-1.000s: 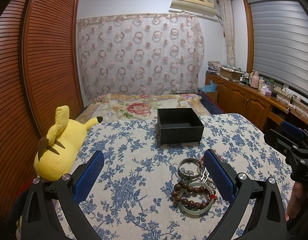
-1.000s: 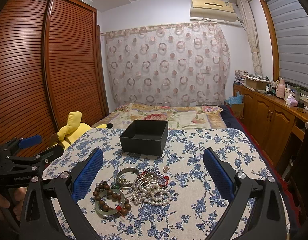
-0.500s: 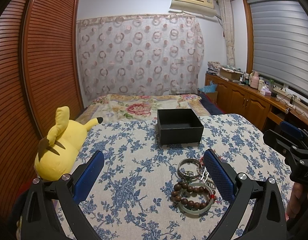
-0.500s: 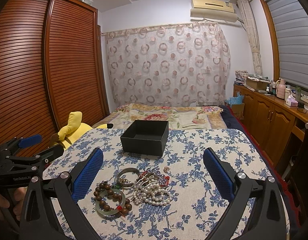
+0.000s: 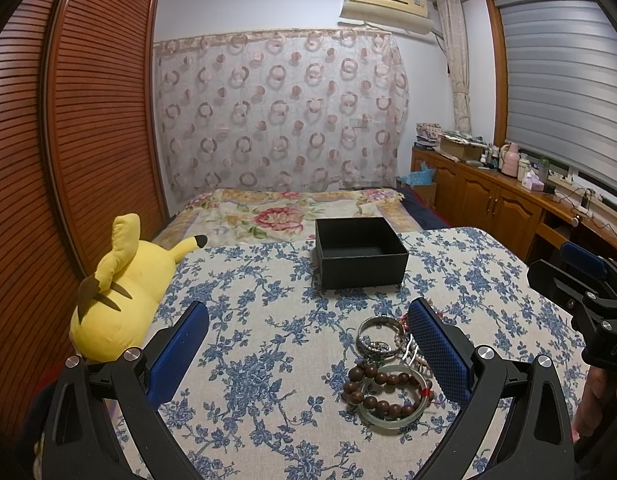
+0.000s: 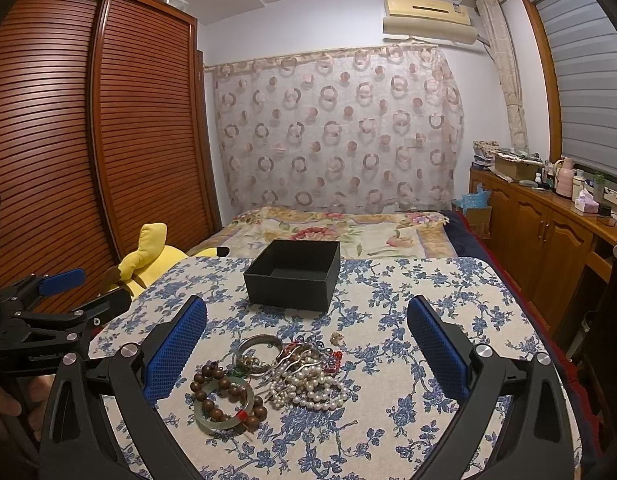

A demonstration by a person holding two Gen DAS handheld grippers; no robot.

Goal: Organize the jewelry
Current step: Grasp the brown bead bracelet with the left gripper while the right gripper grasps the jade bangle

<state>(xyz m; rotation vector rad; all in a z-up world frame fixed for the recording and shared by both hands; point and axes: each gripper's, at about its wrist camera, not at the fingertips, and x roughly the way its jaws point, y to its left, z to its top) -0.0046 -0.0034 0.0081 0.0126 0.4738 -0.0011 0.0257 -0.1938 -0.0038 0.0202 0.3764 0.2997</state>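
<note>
An open black box [image 5: 360, 254] [image 6: 294, 274] stands empty on the blue-flowered tablecloth. In front of it lies a jewelry pile: a brown bead bracelet [image 6: 224, 394] [image 5: 378, 390] over a pale green bangle [image 6: 224, 416] [image 5: 392, 414], a silver bangle [image 6: 258, 354] [image 5: 376, 334] and white pearl strands [image 6: 308, 388]. My right gripper [image 6: 306, 352] hovers open above the pile, holding nothing. My left gripper [image 5: 308, 350] is open too, left of the pile, with its right finger hiding part of the pile.
A yellow plush toy [image 5: 120, 284] lies at the table's left edge. Behind the table is a bed with a floral cover [image 5: 284, 216]. A slatted wooden wardrobe [image 5: 80, 120] fills the left, and wooden cabinets [image 5: 496, 204] line the right wall.
The right gripper has crept slightly forward toward the pile. The left gripper has barely moved.
</note>
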